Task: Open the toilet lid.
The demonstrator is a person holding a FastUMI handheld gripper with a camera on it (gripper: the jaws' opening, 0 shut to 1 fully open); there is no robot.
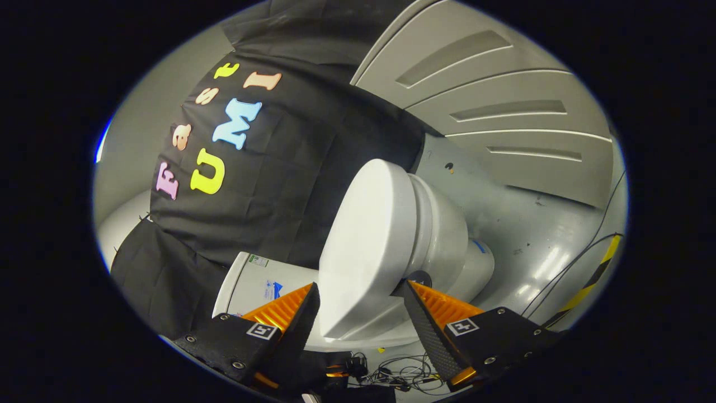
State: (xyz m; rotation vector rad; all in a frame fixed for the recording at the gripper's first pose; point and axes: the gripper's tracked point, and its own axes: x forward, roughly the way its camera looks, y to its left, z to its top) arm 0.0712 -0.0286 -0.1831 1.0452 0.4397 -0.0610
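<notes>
Though spread wide, tool (361,294) with toilet lid's (366,246) front edge between its fingers.

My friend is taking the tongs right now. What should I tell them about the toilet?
Tongs: open, one finger on each side of the front edge of the toilet lid. I cannot tell if either finger touches it; they are not pressed shut on it.
Things: the lid lies on the white toilet bowl, with the cistern beside the black cloth wall. Loose cables lie on the floor under the tongs.
Done: the tongs are lined up at the lid's edge.
Left: catch the edge and swing the lid fully open. It looks barely lifted, if at all.
</notes>
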